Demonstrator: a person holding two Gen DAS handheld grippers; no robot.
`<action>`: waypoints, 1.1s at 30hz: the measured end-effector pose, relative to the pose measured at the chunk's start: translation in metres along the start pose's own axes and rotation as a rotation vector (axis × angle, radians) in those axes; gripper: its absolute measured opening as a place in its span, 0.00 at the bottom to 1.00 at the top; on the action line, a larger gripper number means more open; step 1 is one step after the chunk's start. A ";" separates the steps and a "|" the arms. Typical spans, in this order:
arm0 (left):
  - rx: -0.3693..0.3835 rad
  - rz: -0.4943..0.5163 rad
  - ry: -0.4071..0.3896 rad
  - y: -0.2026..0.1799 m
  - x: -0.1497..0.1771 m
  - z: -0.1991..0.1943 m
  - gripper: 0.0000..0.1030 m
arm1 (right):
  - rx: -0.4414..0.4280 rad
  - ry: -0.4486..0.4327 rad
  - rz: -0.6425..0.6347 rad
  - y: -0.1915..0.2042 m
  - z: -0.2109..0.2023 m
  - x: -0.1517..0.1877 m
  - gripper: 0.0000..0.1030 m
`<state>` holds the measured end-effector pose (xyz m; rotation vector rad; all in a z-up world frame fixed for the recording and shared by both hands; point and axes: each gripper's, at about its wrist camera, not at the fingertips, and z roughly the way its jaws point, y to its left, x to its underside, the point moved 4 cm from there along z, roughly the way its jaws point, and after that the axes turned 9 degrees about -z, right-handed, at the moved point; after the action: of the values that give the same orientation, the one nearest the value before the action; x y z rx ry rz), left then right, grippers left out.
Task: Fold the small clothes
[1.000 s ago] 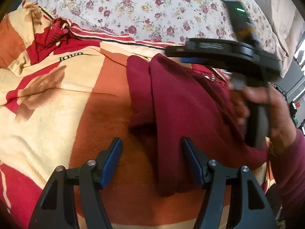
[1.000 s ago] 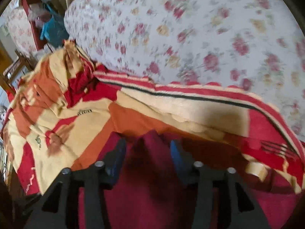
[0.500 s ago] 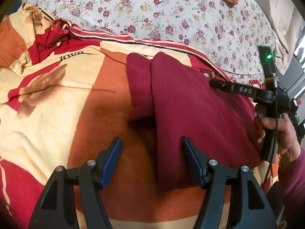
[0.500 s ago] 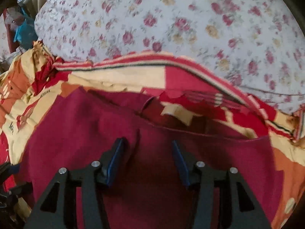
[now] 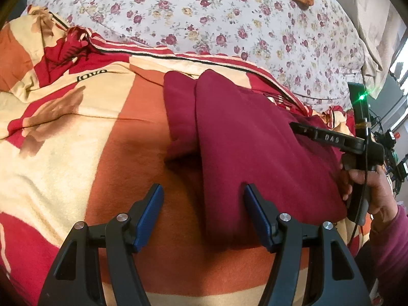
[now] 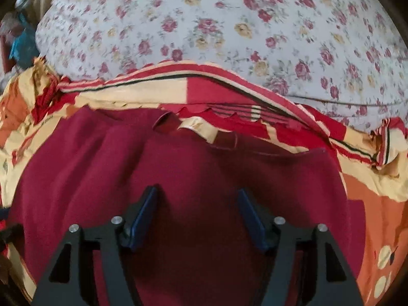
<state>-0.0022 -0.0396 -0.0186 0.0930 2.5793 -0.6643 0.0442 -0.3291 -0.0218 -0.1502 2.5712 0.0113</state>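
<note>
My right gripper [image 6: 196, 211] has just been opening; its jaws stand apart over the maroon garment [image 6: 193, 173], gripping nothing. My left gripper [image 5: 202, 214] hangs wide and empty at the garment's near edge. The garment lies partly folded on the blanket [image 5: 76, 132]. I judge one fold laid; next I must pinch an edge for another.

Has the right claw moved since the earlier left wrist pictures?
Yes. The right claw has swung rightward off the maroon garment's top fold to its right edge, judged against the floral sheet; its jaws have just been opening.
</note>
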 end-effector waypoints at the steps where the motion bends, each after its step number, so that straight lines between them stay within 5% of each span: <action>1: 0.006 -0.007 -0.002 0.001 0.000 0.000 0.45 | -0.001 -0.008 0.025 -0.003 -0.003 -0.002 0.67; 5: 0.018 -0.025 -0.007 0.003 -0.002 0.000 0.45 | 0.006 -0.060 0.053 -0.013 -0.022 -0.001 0.67; 10: 0.018 -0.030 -0.016 0.001 -0.002 0.000 0.45 | 0.145 -0.116 0.127 -0.064 -0.051 0.015 0.68; 16: 0.017 -0.022 -0.017 0.000 -0.003 0.001 0.45 | 0.192 -0.031 0.186 -0.115 -0.034 0.018 0.67; 19: 0.022 -0.027 -0.018 0.000 -0.003 0.001 0.45 | 0.141 0.014 0.180 -0.117 -0.016 0.013 0.08; 23: 0.026 -0.034 -0.019 0.000 -0.005 0.001 0.45 | 0.167 -0.026 0.192 -0.126 -0.019 0.009 0.08; 27: 0.023 -0.030 -0.019 -0.001 -0.004 0.000 0.45 | 0.183 0.027 0.201 -0.130 -0.001 0.016 0.09; 28: 0.024 -0.032 -0.019 -0.001 -0.004 0.000 0.45 | 0.193 0.029 0.200 -0.129 0.000 0.016 0.12; 31: 0.026 -0.040 -0.017 0.000 -0.004 -0.001 0.45 | 0.226 0.016 0.231 -0.130 -0.015 0.015 0.42; 33: 0.028 -0.047 -0.017 0.000 -0.004 -0.001 0.45 | 0.228 -0.018 0.239 -0.123 -0.033 0.013 0.44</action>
<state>0.0013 -0.0392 -0.0157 0.0360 2.5632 -0.7147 0.0290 -0.4541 0.0015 0.2410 2.5352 -0.1890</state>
